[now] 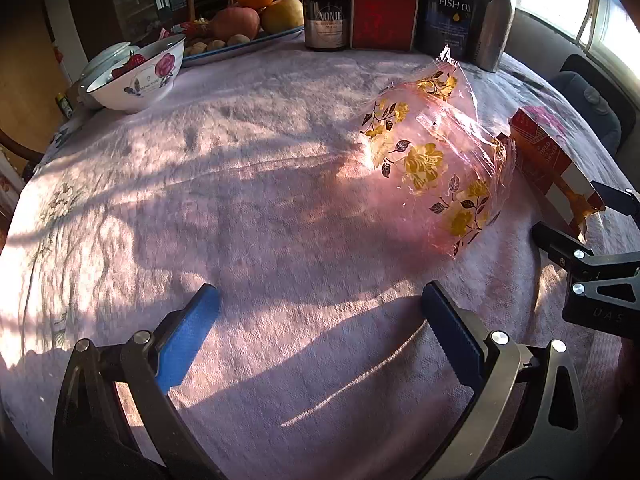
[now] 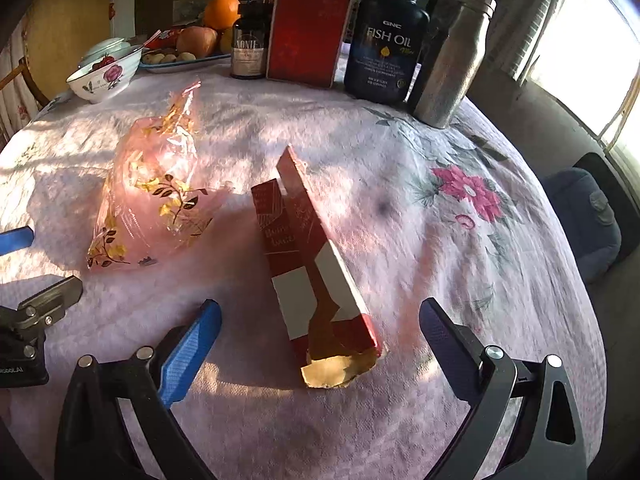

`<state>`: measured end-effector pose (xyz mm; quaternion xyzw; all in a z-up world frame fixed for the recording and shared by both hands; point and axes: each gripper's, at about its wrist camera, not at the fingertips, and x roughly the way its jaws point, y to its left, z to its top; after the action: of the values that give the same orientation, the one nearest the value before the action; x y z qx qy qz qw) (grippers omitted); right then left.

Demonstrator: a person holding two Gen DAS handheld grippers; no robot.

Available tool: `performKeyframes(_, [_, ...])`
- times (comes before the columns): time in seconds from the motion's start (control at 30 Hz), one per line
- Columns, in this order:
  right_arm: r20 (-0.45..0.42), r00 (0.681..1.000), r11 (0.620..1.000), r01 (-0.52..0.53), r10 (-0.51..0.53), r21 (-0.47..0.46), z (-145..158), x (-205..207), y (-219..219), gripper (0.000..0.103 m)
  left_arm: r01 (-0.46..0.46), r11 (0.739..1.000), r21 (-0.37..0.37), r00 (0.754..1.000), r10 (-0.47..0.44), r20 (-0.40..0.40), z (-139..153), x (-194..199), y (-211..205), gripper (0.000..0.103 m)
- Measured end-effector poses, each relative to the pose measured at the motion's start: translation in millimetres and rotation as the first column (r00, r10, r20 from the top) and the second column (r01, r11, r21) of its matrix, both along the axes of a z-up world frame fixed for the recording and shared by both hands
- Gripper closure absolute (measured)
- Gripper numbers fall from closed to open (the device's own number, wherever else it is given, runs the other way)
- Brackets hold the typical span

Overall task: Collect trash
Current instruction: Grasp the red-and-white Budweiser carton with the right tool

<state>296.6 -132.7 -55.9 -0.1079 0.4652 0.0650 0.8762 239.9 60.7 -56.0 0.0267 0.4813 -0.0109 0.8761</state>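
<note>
Gaping wide, right gripper (image 2: 320,320) jaws straddle the torn red carton (image 2: 316,264) on the worktop (image 2: 400,208), untouched; left gripper (image 1: 320,304) equally wide, empty, near the floral plastic bag (image 1: 432,160).

Low sun from a bright window (image 2: 592,60) streaks the tablecloth (image 2: 400,240).

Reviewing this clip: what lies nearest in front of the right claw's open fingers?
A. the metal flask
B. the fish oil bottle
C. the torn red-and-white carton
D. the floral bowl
C. In the right wrist view the torn red-and-white carton lies on the tablecloth just ahead of the open right claw, with the pink floral plastic bag off to its left.
</note>
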Motion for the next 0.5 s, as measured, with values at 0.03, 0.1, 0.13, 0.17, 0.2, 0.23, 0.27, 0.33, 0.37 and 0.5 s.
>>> performKeyframes(0.03, [-0.01, 1.0, 1.0, 0.014, -0.014, 0.013, -1.1, 1.3, -3.7, 0.005, 0.0, 1.0, 0.0, 1.0, 0.0, 0.0, -0.1, 0.3, -0.2, 0.005])
performKeyframes(0.1, [-0.041, 0.999, 0.998, 0.033, -0.03, 0.062, -4.4, 5.3, -12.5, 0.005, 0.001, 1.0, 0.0, 1.0, -0.001, 0.0, -0.2, 0.8, -0.7, 0.005])
performKeyframes(0.13, [-0.051, 0.998, 0.996, 0.045, -0.041, 0.082, -5.3, 6.5, -16.7, 0.005, 0.001, 1.0, 0.0, 1.0, -0.001, 0.0, -0.2, 0.4, -0.1, 0.005])
performKeyframes(0.17, [-0.055, 0.997, 0.994, 0.056, -0.051, 0.092, -6.1, 6.8, -19.2, 0.005, 0.001, 1.0, 0.0, 1.0, -0.001, 0.0, -0.2, 0.2, 0.1, 0.005])
performKeyframes(0.2, [-0.057, 0.997, 0.993, 0.064, -0.059, 0.099, -6.5, 6.9, -21.0, 0.005, 0.001, 1.0, 0.0, 1.0, -0.001, 0.0, -0.3, 0.5, -0.3, 0.005])
performKeyframes(0.23, [-0.059, 0.997, 0.993, 0.064, -0.058, 0.098, -7.1, 6.9, -20.6, 0.005, 0.001, 1.0, 0.0, 1.0, -0.001, 0.0, -0.2, 0.4, 0.0, 0.005])
performKeyframes(0.27, [-0.06, 0.997, 0.994, 0.06, -0.055, 0.091, -7.7, 7.0, -18.9, 0.005, 0.001, 1.0, 0.0, 1.0, -0.001, 0.0, -0.3, 0.3, 0.1, 0.005])
performKeyframes(0.33, [-0.059, 0.997, 0.995, 0.056, -0.051, 0.087, -7.8, 7.8, -16.4, 0.005, 0.001, 1.0, 0.0, 1.0, -0.001, 0.0, -0.3, 0.3, 0.0, 0.005])
performKeyframes(0.37, [-0.063, 0.997, 0.994, 0.057, -0.051, 0.093, -8.1, 9.0, -16.5, 0.005, 0.001, 1.0, 0.0, 1.0, -0.001, 0.0, -0.3, 0.2, 0.2, 0.005])
performKeyframes(0.5, [-0.07, 0.995, 0.988, 0.074, -0.065, 0.138, -9.1, 18.4, -20.4, 0.004, -0.001, 1.0, 0.001, 1.0, 0.001, 0.001, -0.5, 0.8, -0.4, 0.005])
